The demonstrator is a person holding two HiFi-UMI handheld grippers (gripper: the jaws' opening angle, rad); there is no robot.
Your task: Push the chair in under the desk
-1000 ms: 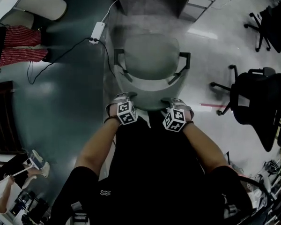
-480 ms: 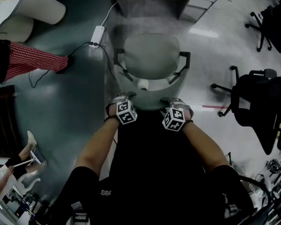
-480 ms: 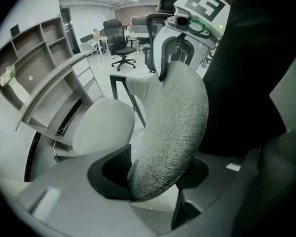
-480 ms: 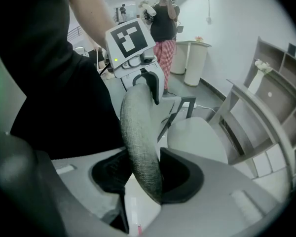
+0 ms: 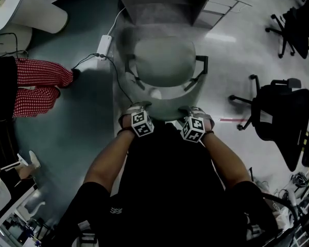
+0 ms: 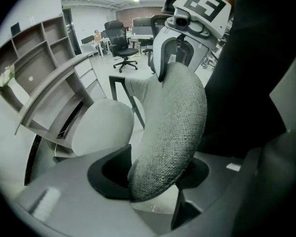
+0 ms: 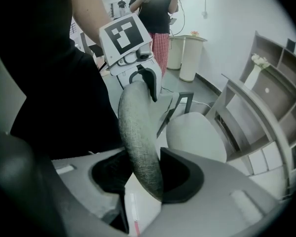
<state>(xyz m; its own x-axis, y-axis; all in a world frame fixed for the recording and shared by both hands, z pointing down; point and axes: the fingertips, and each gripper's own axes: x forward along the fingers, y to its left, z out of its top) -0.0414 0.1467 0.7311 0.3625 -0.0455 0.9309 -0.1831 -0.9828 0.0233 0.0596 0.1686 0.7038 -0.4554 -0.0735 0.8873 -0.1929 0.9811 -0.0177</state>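
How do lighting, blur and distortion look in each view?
Head view: dim, fisheye-bent, chair seat soft, glare on the floor. Left gripper view: brightly lit, chair backrest sharp, corners vignetted. Right gripper view: bright wall, person's torso featureless black.

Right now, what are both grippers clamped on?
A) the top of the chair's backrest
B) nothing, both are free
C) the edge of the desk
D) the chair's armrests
A: the grey fabric backrest is pinched between the jaws of the left gripper and of the right gripper, each at its top rim.
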